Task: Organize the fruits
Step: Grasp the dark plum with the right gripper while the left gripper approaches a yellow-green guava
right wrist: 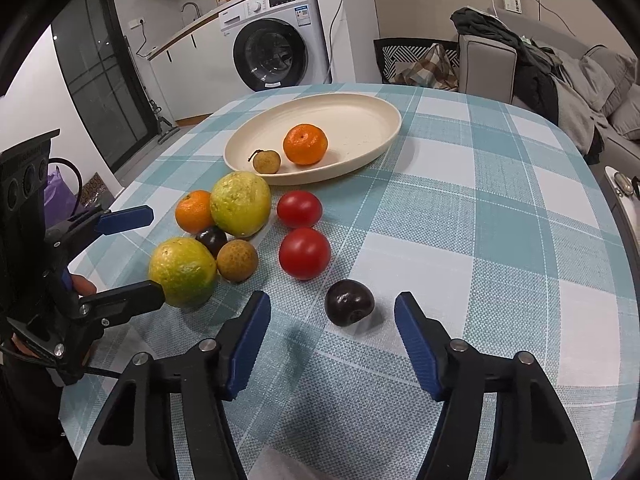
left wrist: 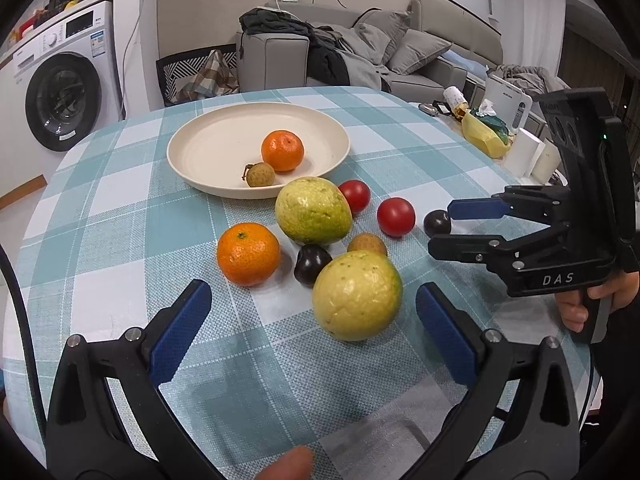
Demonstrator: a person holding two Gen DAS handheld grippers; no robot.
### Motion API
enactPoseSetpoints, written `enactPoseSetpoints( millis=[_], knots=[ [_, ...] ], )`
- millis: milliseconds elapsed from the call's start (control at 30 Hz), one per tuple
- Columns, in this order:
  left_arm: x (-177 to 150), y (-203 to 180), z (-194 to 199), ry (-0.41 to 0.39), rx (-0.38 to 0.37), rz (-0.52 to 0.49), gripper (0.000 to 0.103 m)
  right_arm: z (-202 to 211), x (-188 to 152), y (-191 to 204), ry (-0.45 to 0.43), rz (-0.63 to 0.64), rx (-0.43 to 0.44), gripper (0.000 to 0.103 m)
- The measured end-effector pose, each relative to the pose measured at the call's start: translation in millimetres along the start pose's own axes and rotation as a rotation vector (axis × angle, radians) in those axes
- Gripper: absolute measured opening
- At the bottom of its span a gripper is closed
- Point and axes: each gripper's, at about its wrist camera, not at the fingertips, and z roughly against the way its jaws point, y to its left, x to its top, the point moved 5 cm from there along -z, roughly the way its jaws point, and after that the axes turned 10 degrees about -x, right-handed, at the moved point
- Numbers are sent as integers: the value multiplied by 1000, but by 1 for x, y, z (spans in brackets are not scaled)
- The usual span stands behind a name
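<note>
A cream plate [left wrist: 208, 128] [right wrist: 368, 112] holds an orange [left wrist: 282, 150] [right wrist: 305, 143] and a small longan [left wrist: 260, 175] [right wrist: 266, 161]. On the checked cloth lie two yellow-green guavas [left wrist: 356, 295] [left wrist: 313, 210], an orange [left wrist: 248, 253], two red tomatoes [left wrist: 395, 217] [left wrist: 355, 195], a longan [left wrist: 367, 244] and two dark plums [left wrist: 312, 264] [right wrist: 349, 302]. My left gripper [left wrist: 312, 312] is open, its fingers either side of the near guava [right wrist: 182, 272]. My right gripper [right wrist: 332, 316] is open around a dark plum, not touching it.
The round table [right wrist: 500, 220] has a teal checked cloth. A side table with a yellow bag [left wrist: 484, 136] and white boxes stands to the right. A washing machine [right wrist: 276, 36], a chair and a sofa [left wrist: 400, 52] lie beyond the far edge.
</note>
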Motion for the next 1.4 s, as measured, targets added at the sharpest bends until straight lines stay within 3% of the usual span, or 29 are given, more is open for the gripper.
enactPoseSetpoints(
  millis=[333, 433, 500, 700, 967, 1167, 1400],
  knots=[
    [-2, -14, -1, 12, -34, -52, 98, -3, -1, -1, 2, 13, -31, 66],
    [-3, -19, 0, 11, -46, -75, 91, -4, -1, -2, 1, 11, -36, 66],
    [-3, -22, 2, 8, -61, -89, 79, -3, -1, -2, 1, 11, -37, 66],
    [-5, -26, 3, 16, -93, -99, 62, -3, 0, -4, -3, 9, -57, 66],
    [-7, -28, -3, 45, -81, -106, 61, -4, 1, -6, -7, 4, -67, 64],
    [-8, -29, -5, 55, -76, -110, 46, -6, 1, -7, 0, 1, -74, 59],
    [-8, -31, -3, 46, -92, -122, 45, -9, 0, -6, 4, 14, -91, 50]
  ],
)
